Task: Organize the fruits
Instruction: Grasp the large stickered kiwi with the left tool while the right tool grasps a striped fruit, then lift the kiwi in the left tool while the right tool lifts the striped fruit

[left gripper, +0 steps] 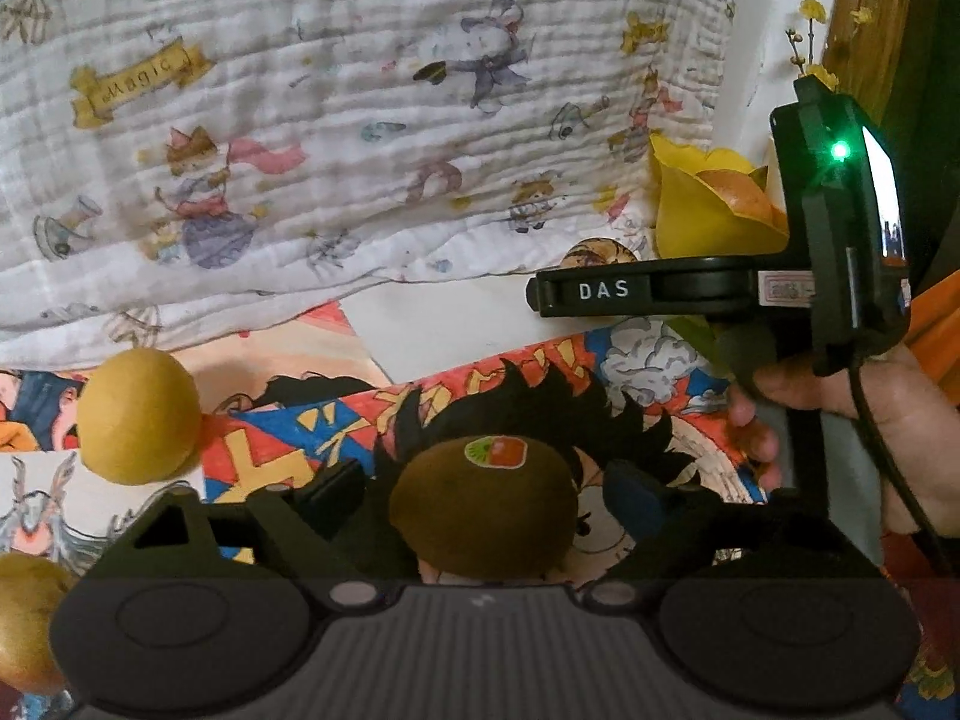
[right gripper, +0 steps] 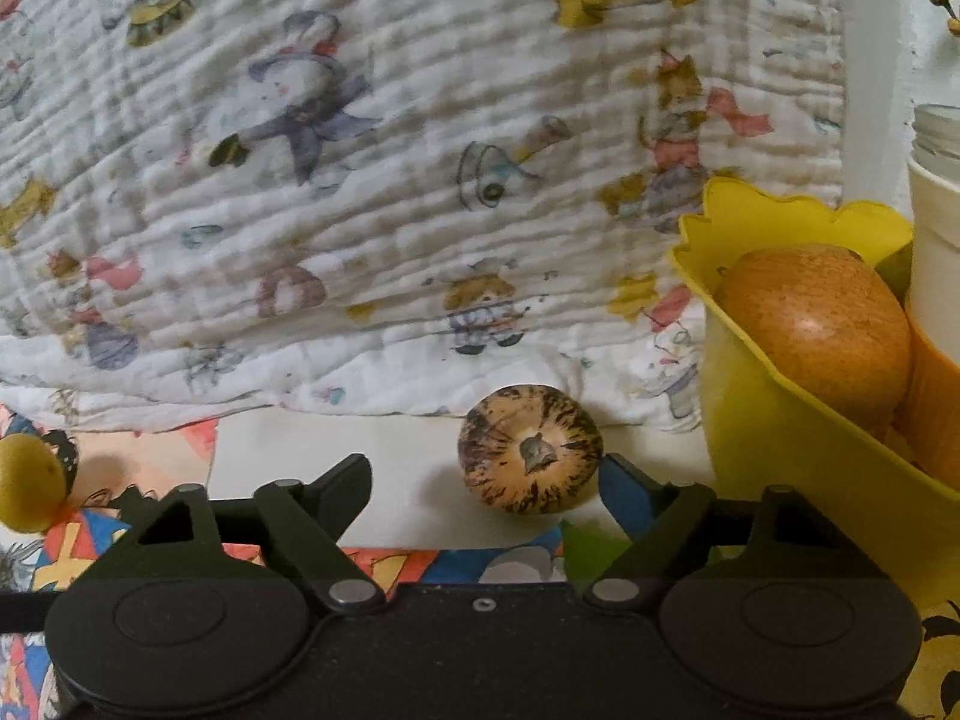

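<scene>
In the left wrist view a brown kiwi (left gripper: 483,504) with a sticker sits between the open fingers of my left gripper (left gripper: 480,495); I cannot tell if the pads touch it. A yellow round fruit (left gripper: 138,417) lies to its left, another (left gripper: 27,624) at the lower left edge. My right gripper (right gripper: 486,495) is open and empty just in front of a striped round fruit (right gripper: 531,459). A yellow scalloped bowl (right gripper: 774,420) at the right holds an orange-brown fruit (right gripper: 816,330). The right gripper body (left gripper: 834,228) shows in the left wrist view beside the bowl (left gripper: 690,210).
A printed white quilt (right gripper: 390,150) rises behind the fruits. Colourful comic sheets (left gripper: 336,432) cover the surface. A white cup (right gripper: 936,264) and an orange container (right gripper: 936,396) stand at the far right behind the bowl.
</scene>
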A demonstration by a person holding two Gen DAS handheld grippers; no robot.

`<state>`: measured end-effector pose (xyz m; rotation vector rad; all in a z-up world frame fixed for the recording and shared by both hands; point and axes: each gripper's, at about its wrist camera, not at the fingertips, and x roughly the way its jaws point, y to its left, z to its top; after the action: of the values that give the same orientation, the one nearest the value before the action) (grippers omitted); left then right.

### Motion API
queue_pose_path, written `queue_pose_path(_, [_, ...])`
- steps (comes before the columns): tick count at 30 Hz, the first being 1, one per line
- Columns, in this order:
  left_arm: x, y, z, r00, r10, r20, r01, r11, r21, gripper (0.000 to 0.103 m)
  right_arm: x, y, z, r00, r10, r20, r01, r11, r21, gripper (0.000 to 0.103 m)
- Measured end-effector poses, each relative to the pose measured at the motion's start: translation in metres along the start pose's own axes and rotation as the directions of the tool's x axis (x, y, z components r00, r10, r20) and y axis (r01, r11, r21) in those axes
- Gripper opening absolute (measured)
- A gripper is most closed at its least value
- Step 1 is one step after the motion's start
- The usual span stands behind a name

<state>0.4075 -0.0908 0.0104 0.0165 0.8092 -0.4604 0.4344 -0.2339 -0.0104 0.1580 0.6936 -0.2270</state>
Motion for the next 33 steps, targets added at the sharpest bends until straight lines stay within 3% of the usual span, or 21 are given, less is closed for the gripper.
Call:
queue_pose_path(7, [0.006,0.000,-0.002,1.000,-0.002,-0.018,0.002,1.000,0.003,0.073,0.013,-0.012,0.002,0.998,-0.031,-0.055,0.035,0.996,0.083,0.062])
queue_pose_path(12, [0.007,0.006,-0.002,1.000,-0.022,-0.014,0.021,0.999,-0.035,0.072,0.013,-0.010,0.001,0.998,-0.040,-0.050,0.044,0.996,0.078,0.052])
queue_pose_path(20, [0.004,0.003,-0.002,1.000,-0.012,-0.022,0.010,0.998,-0.055,0.070,0.006,-0.008,0.000,0.999,-0.012,-0.041,0.015,0.998,0.068,0.051])
queue_pose_path(27, [-0.006,0.004,-0.007,1.000,0.010,-0.023,-0.012,0.998,-0.067,0.070,-0.011,0.000,-0.001,0.999,0.042,0.024,-0.042,0.999,0.006,0.048])
queue_pose_path(33, [-0.010,0.005,-0.008,0.999,0.014,-0.038,-0.017,0.996,-0.089,0.070,-0.013,0.000,-0.001,0.999,0.051,0.009,-0.051,0.999,-0.012,0.049])
